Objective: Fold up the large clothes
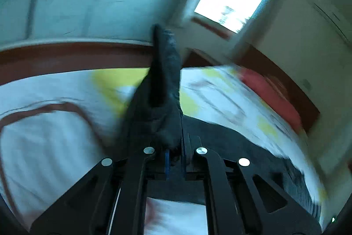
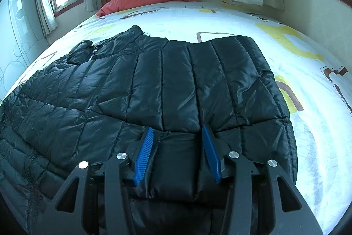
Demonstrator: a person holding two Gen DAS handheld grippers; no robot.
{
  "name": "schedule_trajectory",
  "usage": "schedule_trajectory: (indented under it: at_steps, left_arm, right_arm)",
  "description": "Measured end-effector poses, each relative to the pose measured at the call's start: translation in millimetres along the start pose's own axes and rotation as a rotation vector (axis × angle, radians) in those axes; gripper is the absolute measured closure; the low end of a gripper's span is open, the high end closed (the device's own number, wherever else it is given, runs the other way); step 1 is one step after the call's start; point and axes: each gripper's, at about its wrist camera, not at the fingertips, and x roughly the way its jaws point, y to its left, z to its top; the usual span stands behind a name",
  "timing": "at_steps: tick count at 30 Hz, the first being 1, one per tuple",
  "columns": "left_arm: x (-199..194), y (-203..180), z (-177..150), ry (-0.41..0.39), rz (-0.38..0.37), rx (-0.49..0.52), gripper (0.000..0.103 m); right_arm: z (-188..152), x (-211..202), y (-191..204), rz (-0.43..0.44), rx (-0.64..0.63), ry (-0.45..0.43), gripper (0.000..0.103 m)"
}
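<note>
Black puffer jacket [image 2: 154, 85] spread on bed [image 2: 297, 102]. Left gripper [image 1: 175, 155] jaws clenched on jacket fabric, lifted; right gripper [image 2: 178, 147] jaws released, over jacket hem.

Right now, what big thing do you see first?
A big shiny black puffer jacket lies spread across the patterned bed sheet. The right gripper hangs open over its near edge, blue fingers wide apart. In the blurry left view, the left gripper is shut on a strip of the dark jacket fabric.
</note>
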Motion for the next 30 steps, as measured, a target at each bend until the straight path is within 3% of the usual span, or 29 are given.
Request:
schedule_trajectory:
  at_steps: [8,15,22,27,28,30]
  left_arm:
    - [4.8,-172.1,-75.8,0.128,-0.219,0.286,0.097]
    - [16.6,-278.4,-143.7,0.221,-0.338,0.458,0.097]
    - [26.2,-329.5,-221.4,0.317,-0.371,0.567,0.097]
    - [31.0,-347.4,-248.0,0.344,-0.364,0.642,0.096]
    - [30.7,-346.9,-249.1,0.349,-0.360,0.648,0.094]
    - [29.1,-346.7,-248.9,0.364,-0.374,0.644,0.078]
  right_arm:
    - [-0.3,-0.4,0.2,0.002,0.004,-0.002,0.056]
    - [0.3,-0.7,1.3,0.011,0.009,-0.005,0.056]
    - [2.3,-0.6,2.9,0.021,0.018,-0.009,0.055]
    - [4.1,2.9,5.4,0.024,0.021,-0.012,0.054]
    - [4.9,4.0,6.7,0.023,0.020,-0.012,0.054]
    - [5.0,4.3,6.7,0.023,0.019,-0.011,0.054]
